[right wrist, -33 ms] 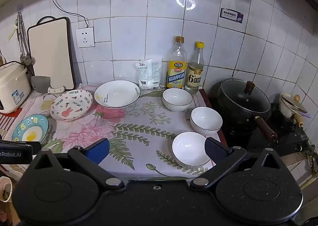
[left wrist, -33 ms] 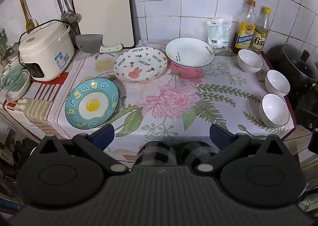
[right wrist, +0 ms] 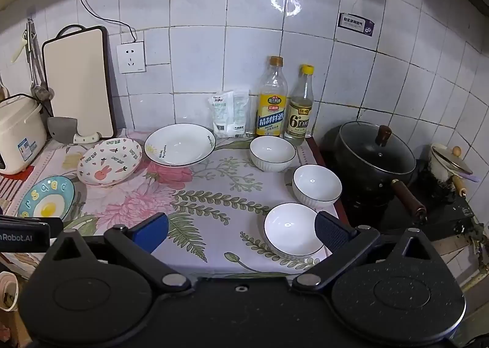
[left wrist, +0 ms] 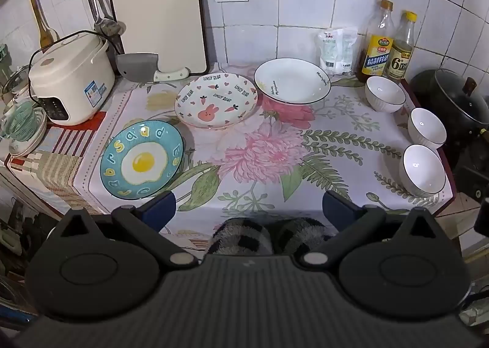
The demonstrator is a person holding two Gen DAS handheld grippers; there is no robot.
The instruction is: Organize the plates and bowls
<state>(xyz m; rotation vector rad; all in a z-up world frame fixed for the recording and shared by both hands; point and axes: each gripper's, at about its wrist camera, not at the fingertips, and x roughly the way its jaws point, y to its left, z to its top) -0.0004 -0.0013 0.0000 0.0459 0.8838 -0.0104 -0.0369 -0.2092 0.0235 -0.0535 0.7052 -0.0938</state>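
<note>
Plates and bowls sit on a flowery cloth (left wrist: 275, 164) on the counter. The egg plate (left wrist: 142, 160) is at the front left. Behind it, a bit to the right, is the bunny plate (left wrist: 216, 99). The white plate (left wrist: 292, 80) is next to that one, near the wall, and their rims look very close. Three white bowls run down the right edge of the cloth: the far bowl (left wrist: 385, 93), the middle bowl (left wrist: 427, 127) and the near bowl (left wrist: 422, 169). They stand apart from each other. The left gripper (left wrist: 249, 205) hangs over the front edge of the cloth, tipped down, with its fingers spread wide and nothing in them. The right gripper (right wrist: 241, 230) is wide apart too and holds nothing. In its view the near bowl shows just by its right finger (right wrist: 331, 233), but I cannot tell if they touch. A rice cooker (left wrist: 71, 79) is on the left, and a black pot (right wrist: 374, 155) is on the right, beside the bowls.
</note>
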